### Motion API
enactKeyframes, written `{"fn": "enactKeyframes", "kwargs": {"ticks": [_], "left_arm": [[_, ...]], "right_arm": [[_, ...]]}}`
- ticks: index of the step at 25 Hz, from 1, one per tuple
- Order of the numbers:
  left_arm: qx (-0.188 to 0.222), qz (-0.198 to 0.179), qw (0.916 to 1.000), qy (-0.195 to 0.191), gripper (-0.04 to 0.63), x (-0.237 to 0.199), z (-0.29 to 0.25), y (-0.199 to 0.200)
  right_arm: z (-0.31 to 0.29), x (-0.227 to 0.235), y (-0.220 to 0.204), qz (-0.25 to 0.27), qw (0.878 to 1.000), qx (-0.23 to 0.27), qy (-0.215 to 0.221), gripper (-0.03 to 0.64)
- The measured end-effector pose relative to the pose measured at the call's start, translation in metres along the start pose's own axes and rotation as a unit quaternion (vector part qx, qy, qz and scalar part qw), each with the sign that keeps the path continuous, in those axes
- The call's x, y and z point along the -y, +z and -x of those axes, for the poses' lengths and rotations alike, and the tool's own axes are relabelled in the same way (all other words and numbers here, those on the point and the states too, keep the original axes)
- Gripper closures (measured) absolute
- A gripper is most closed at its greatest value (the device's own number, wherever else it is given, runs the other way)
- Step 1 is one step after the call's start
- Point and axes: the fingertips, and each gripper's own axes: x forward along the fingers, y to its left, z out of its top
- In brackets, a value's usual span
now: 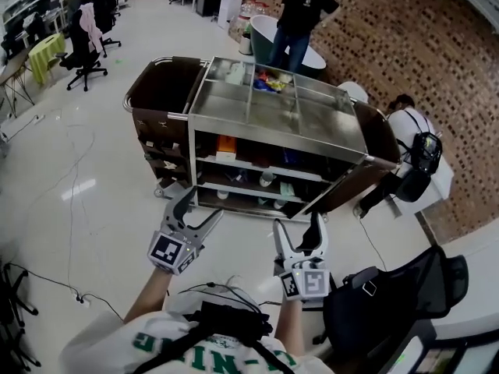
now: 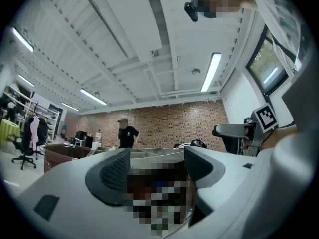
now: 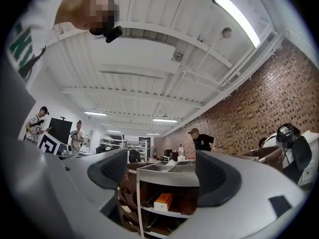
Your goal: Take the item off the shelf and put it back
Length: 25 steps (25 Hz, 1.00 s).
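Nearest the camera, the head view shows both hands held level over bare floor (image 1: 93, 193): the left tool (image 1: 203, 203) has its jaws spread in a V, the right tool (image 1: 297, 223) has its jaws apart, and neither holds anything. A black chair (image 1: 390, 294) stands close at the right and cables (image 1: 47, 283) trail on the floor at the left. Only this view gives the whole cart (image 1: 273, 140) from above, with its steel top divided into compartments and coloured things in the far middle one.

The left gripper view confirms the left tool (image 2: 157, 166) is spread and empty, but a mosaic patch hides the shelves beyond it; at its right edge it shows the right tool's marker cube (image 2: 266, 116).

The right gripper view shows the right tool (image 3: 163, 173) equally spread and empty, and through the gap it gives the cart (image 3: 167, 176) from low down; the orange-topped box (image 3: 163, 201) lies on the upper shelf (image 3: 159, 212), near the cart's left upright. The head view places the box (image 1: 226, 146) at the left of that shelf (image 1: 257, 168).

An open strip of floor separates both tools from the cart's front edge; a dark side bin (image 1: 382, 131) slants down at its right end.

Beyond the cart stands a person (image 1: 300, 14) before the brick wall (image 1: 405, 37); an office chair (image 1: 82, 49) stands far left.
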Motion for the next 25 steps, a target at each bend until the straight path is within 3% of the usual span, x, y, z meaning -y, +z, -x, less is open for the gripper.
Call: {"fn": "enactKeyframes", "kwargs": {"ticks": [7,12,17,25], "left_arm": [[0.005,-0.005,0.9996,0.029,0.266,0.028,-0.048,0.005],[0.007,-0.014,0.9987,0.048,0.265,0.048,-0.07,0.006],[-0.005,-0.028,0.9964,0.08,0.265,0.044,-0.068,0.003],[-0.016,-0.014,0.9946,0.102,0.265,0.022,-0.067,-0.011]], "right_arm": [[-0.01,0.058,0.001,-0.01,1.0,0.003,0.028,0.181],[-0.012,0.095,-0.014,-0.046,0.998,-0.001,0.033,0.181],[-0.029,0.099,-0.027,-0.062,0.996,-0.007,0.059,0.181],[-0.05,0.091,-0.034,-0.059,0.996,-0.014,0.068,0.181]]}}
